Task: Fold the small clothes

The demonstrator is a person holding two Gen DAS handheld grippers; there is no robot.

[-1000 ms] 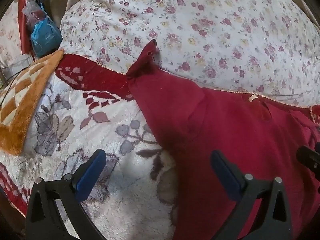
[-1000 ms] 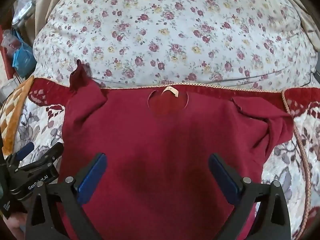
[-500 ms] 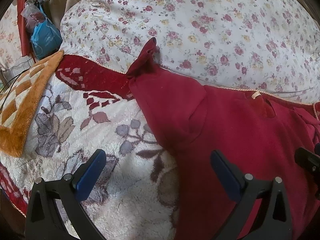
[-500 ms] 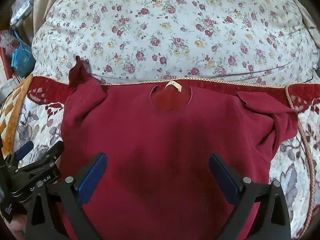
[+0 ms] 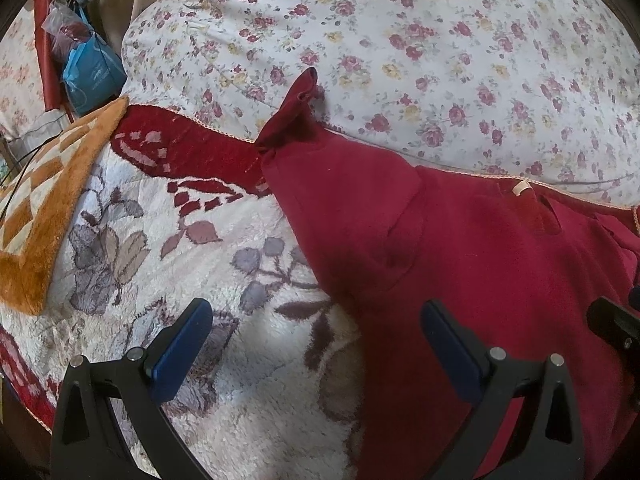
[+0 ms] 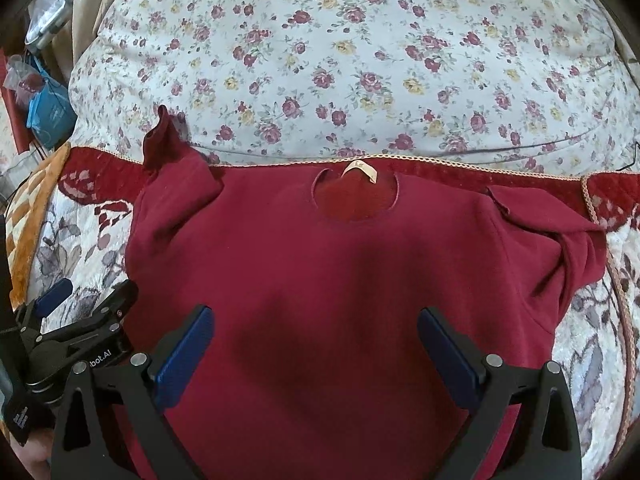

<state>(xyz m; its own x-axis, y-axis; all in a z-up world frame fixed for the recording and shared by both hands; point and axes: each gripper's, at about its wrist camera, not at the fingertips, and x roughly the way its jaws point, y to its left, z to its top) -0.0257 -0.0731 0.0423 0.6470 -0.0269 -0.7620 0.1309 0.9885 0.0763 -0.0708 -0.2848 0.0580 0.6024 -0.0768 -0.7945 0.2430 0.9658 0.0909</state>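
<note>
A small dark red shirt [image 6: 340, 280] lies spread flat on a plush floral blanket [image 5: 224, 272], neck hole with a cream label [image 6: 360, 170] at the far side. Its left sleeve [image 5: 296, 108] sticks up against a flowered cushion; its right sleeve [image 6: 560, 232] is folded and crumpled. My right gripper [image 6: 312, 344] is open and empty over the shirt's lower middle. My left gripper [image 5: 316, 340] is open and empty, straddling the shirt's left edge [image 5: 340, 312]; it also shows in the right wrist view [image 6: 80, 312]. The shirt's hem is hidden.
A large flowered cushion [image 6: 340, 60] rises behind the shirt. An orange checked mat [image 5: 44, 208] lies at the left. A blue bag [image 5: 90, 76] and clutter sit at the far left. The blanket's red border [image 6: 520, 176] runs along the cushion.
Both views have drawn back slightly toward me, so the shirt sits a little lower in frame. The shirt has not moved and both grippers stay open.
</note>
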